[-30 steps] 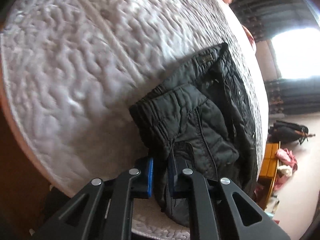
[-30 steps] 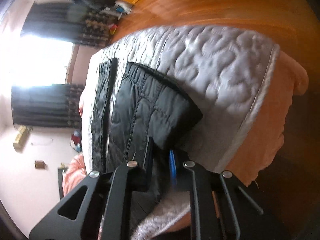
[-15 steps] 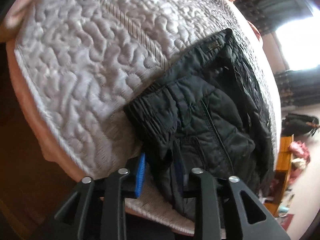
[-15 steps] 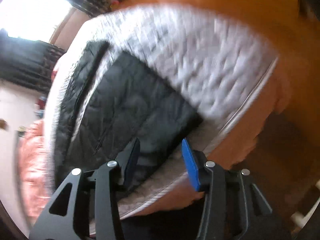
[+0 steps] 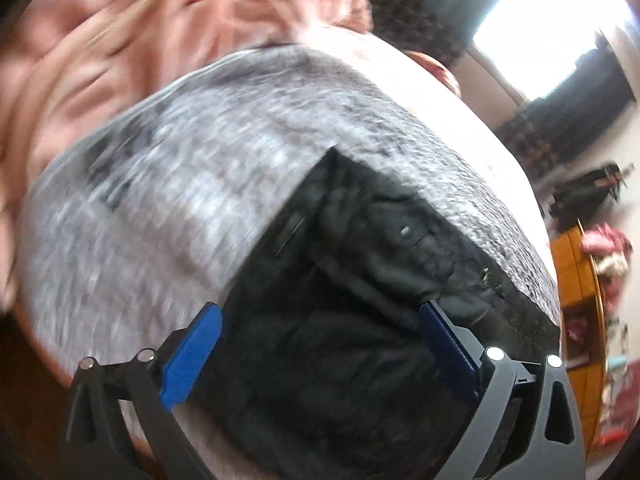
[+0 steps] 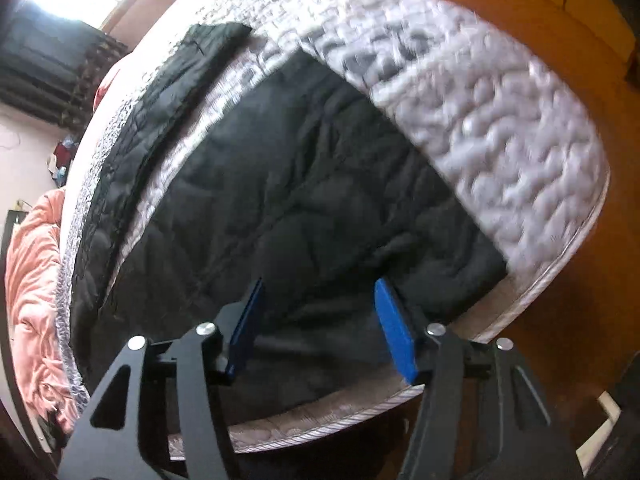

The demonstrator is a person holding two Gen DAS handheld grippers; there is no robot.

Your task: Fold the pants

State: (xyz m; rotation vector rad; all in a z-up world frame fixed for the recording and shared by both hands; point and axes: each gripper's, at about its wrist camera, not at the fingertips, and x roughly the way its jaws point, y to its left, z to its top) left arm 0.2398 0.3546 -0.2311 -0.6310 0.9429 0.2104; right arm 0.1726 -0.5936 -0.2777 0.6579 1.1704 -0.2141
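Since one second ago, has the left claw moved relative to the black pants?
Yes. The left claw was clamped on the pants at their edge near the quilt border; now its jaws are opening and the pants lie free on the quilt.

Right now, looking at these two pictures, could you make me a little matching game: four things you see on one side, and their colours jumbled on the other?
Things:
1. pants
2. quilted bed cover
3. pads on the left tongs
4. rumpled blanket

Colours:
A. pink
B. blue
C. black
D. pale grey

Pairs: 1-C, 2-D, 3-B, 4-A. The pants lie on the bed cover; neither pair of tongs presses on them, and both are opening.
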